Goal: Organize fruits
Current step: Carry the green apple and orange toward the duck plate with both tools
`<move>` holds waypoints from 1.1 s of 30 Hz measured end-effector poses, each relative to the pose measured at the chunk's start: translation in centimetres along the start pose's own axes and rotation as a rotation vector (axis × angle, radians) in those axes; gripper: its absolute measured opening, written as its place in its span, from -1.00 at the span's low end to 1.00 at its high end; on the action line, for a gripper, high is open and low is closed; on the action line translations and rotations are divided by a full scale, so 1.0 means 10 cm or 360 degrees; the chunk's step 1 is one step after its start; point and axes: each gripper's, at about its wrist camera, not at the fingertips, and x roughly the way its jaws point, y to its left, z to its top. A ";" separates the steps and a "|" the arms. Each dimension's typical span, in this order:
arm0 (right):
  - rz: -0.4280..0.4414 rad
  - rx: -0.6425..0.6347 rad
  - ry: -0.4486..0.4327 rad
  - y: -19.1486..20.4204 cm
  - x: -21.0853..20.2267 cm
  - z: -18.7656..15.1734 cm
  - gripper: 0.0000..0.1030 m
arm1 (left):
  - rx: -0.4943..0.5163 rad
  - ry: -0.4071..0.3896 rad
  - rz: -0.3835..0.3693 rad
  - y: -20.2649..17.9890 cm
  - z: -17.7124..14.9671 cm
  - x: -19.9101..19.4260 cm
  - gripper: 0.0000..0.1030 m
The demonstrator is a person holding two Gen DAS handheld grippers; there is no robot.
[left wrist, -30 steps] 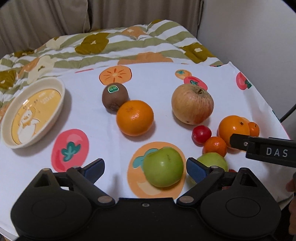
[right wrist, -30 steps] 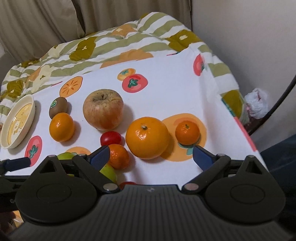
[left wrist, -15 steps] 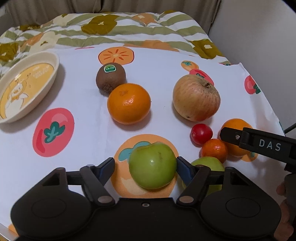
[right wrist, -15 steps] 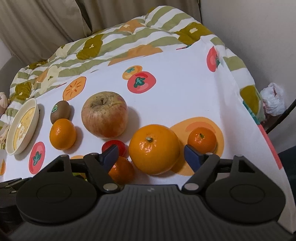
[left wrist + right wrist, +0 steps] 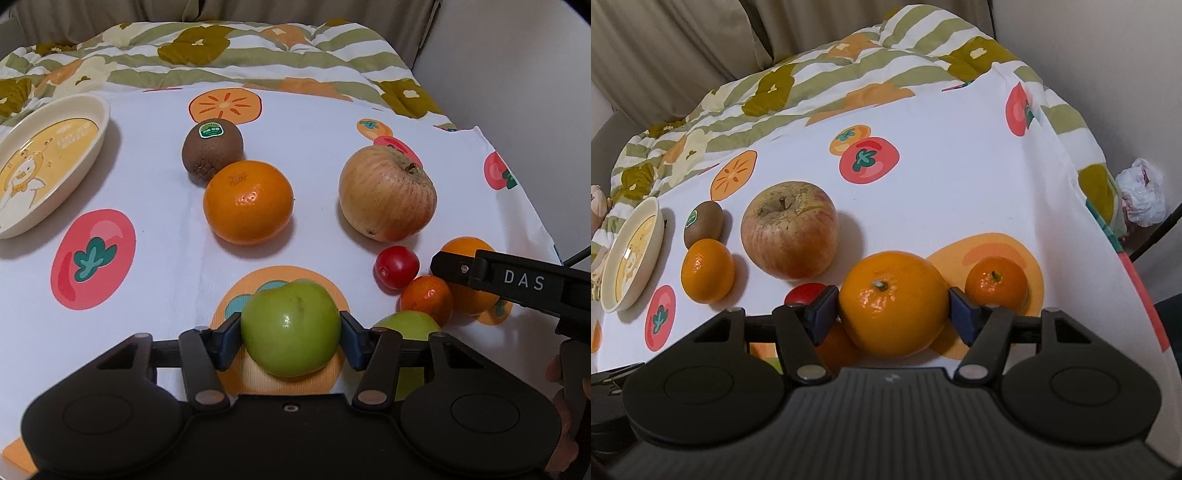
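My left gripper (image 5: 291, 341) is shut on a green apple (image 5: 291, 326) low over the fruit-print cloth. My right gripper (image 5: 892, 312) is shut on a large orange (image 5: 892, 301); its side shows in the left wrist view (image 5: 517, 284). Loose on the cloth lie a kiwi (image 5: 212, 149), an orange (image 5: 248, 201), a big red-yellow apple (image 5: 388, 192), a cherry tomato (image 5: 397, 266), a small mandarin (image 5: 426, 300) and a second green apple (image 5: 406, 325). Another small mandarin (image 5: 995, 282) sits just right of my right gripper.
A cream oval dish (image 5: 48, 162) with a yellow duck print stands at the far left. A striped flowered quilt (image 5: 221, 55) lies behind the cloth. The cloth's right edge (image 5: 1108, 236) drops off toward a wall and a plastic bag (image 5: 1141, 197).
Both grippers moved forward and closed: the left onto the green apple, the right onto the large orange. The other fruits have not moved.
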 end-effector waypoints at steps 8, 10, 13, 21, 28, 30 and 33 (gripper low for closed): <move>0.0011 -0.0007 -0.0003 0.01 -0.01 0.00 0.50 | 0.0024 -0.0039 0.0031 0.00 0.01 -0.06 0.14; 0.0018 -0.0005 -0.0010 0.00 -0.04 0.01 0.50 | 0.0032 -0.0053 0.0035 0.00 0.02 -0.08 0.14; 0.0025 -0.0013 -0.0028 0.01 -0.10 0.04 0.50 | 0.0041 -0.0071 0.0041 -0.02 0.03 -0.14 0.14; 0.0080 -0.0094 -0.0086 0.16 -0.47 0.17 0.50 | 0.0055 -0.0185 0.0077 -0.01 0.12 -0.53 0.14; 0.0118 -0.0204 -0.0140 0.50 -0.74 0.30 0.50 | 0.0043 -0.0290 0.0121 0.16 0.21 -0.86 0.14; 0.0135 -0.0234 -0.0144 0.64 -0.78 0.34 0.50 | 0.0022 -0.0317 0.0130 0.26 0.24 -0.94 0.14; 0.0167 -0.0288 -0.0150 0.89 -0.80 0.38 0.50 | -0.0021 -0.0339 0.0122 0.46 0.31 -1.05 0.14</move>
